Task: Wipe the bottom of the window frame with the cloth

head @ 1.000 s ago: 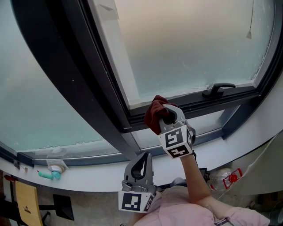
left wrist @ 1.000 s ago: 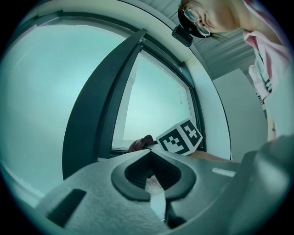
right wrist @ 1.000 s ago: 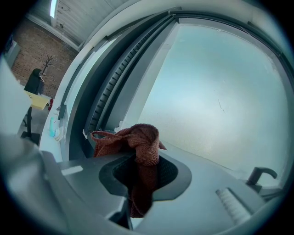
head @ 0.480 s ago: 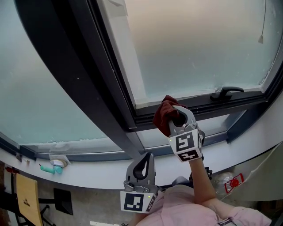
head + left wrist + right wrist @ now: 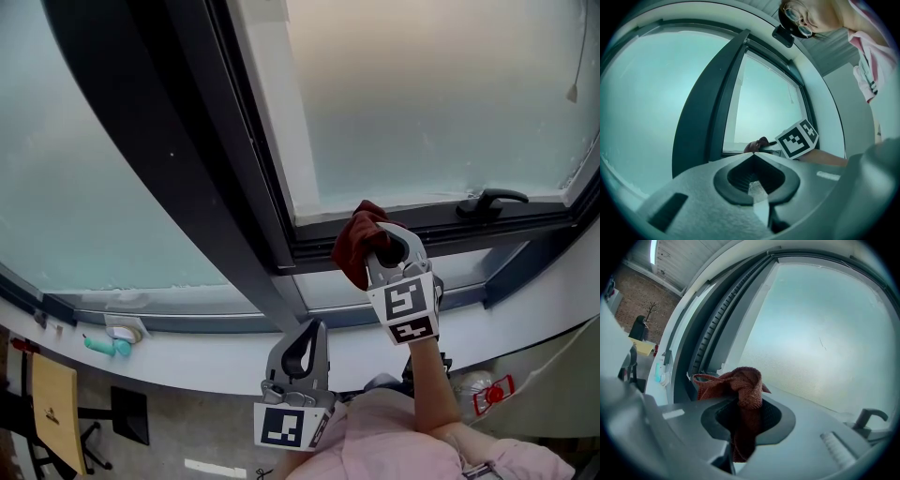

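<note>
The cloth, judged soft, light and easily bunched, was clamped by its middle in the right gripper at the bottom of the frame, while the left gripper was closed on nothing.

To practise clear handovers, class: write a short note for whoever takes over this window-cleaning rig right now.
Grippers: the right hand-held gripper is shut on the red cloth, against the left end of the window frame's bottom rail. The left hand-held gripper is shut, empty, held low, off the frame.
Done: cannot tell how much is wiped.
Left: probably wipe along the rail toward the handle.
</note>
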Action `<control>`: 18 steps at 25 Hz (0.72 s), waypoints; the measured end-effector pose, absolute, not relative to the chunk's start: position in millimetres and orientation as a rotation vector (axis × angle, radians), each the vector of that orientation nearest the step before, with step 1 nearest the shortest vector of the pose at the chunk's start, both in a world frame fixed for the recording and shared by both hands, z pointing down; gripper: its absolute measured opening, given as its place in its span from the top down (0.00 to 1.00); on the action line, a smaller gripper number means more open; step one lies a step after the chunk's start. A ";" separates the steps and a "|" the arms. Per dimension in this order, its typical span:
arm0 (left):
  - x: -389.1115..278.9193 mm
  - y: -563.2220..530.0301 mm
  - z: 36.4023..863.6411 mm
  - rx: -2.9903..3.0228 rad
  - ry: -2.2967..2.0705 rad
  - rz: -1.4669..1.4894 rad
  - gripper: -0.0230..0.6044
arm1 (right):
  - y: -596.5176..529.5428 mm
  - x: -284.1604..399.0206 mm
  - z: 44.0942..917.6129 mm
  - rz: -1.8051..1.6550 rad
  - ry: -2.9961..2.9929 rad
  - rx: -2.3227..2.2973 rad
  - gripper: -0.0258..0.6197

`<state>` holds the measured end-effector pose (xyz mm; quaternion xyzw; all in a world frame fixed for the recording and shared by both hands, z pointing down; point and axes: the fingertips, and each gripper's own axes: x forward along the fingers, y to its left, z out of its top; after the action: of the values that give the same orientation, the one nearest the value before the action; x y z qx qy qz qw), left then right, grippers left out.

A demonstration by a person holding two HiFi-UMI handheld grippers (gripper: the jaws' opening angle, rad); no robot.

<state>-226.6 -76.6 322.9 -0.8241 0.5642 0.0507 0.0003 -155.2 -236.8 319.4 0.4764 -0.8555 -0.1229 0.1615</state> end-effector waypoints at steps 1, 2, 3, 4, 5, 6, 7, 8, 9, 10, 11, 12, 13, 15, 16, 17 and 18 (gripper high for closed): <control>-226.0 -76.1 322.8 -2.590 1.772 0.158 0.97 | -237.0 -154.4 319.2 -0.350 -2.440 1.363 0.87; -225.2 -75.5 323.0 -2.593 1.771 0.157 0.97 | -237.3 -152.7 319.0 -0.350 -2.437 1.370 0.87; -224.4 -74.9 323.5 -2.596 1.769 0.155 0.97 | -237.6 -150.5 318.7 -0.352 -2.433 1.379 0.87; -223.9 -74.6 324.2 -2.599 1.767 0.152 0.97 | -238.1 -148.4 318.4 -0.355 -2.430 1.390 0.87; -223.6 -74.3 325.2 -2.603 1.765 0.148 0.97 | -238.4 -146.5 318.2 -0.359 -2.426 1.401 0.87; -223.6 -73.8 325.9 -2.606 1.764 0.145 0.97 | -238.6 -145.1 318.2 -0.362 -2.422 1.410 0.87; -223.7 -73.2 326.2 -2.609 1.763 0.145 0.97 | -238.6 -144.0 318.3 -0.363 -2.418 1.416 0.87; -224.1 -72.7 326.2 -2.611 1.764 0.147 0.97 | -238.7 -143.0 318.4 -0.361 -2.416 1.420 0.87; -224.9 -72.3 326.0 -2.610 1.766 0.150 0.97 | -239.0 -142.0 318.5 -0.358 -2.415 1.423 0.87; -226.1 -72.0 325.9 -2.608 1.769 0.150 0.97 | -239.4 -141.3 318.6 -0.352 -2.414 1.426 0.87; -227.4 -71.6 325.9 -2.605 1.771 0.149 0.97 | -239.9 -140.7 318.7 -0.345 -2.415 1.428 0.87; -228.6 -71.3 326.2 -2.602 1.775 0.147 0.97 | -240.2 -140.3 318.8 -0.338 -2.414 1.430 0.87; -229.9 -71.1 326.7 -2.600 1.779 0.145 0.97 | -240.3 -140.2 318.9 -0.334 -2.414 1.431 0.87; -232.0 -71.4 327.2 -2.601 1.784 0.142 0.97 | -240.6 -140.3 318.7 -0.328 -2.413 1.433 0.87; -232.5 -71.7 326.9 -2.602 1.783 0.142 0.97 | -240.8 -140.1 318.6 -0.326 -2.414 1.434 0.87; -232.8 -72.0 326.4 -2.603 1.780 0.143 0.97 | -241.0 -139.7 318.4 -0.324 -2.413 1.435 0.87; -232.9 -72.2 326.0 -2.603 1.778 0.145 0.97 | -241.3 -139.3 318.3 -0.321 -2.413 1.436 0.87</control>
<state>-232.9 -72.2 326.0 -0.8249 0.5634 0.0459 -0.0073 -139.3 -241.3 318.3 0.5019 -0.8431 -0.1122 0.1570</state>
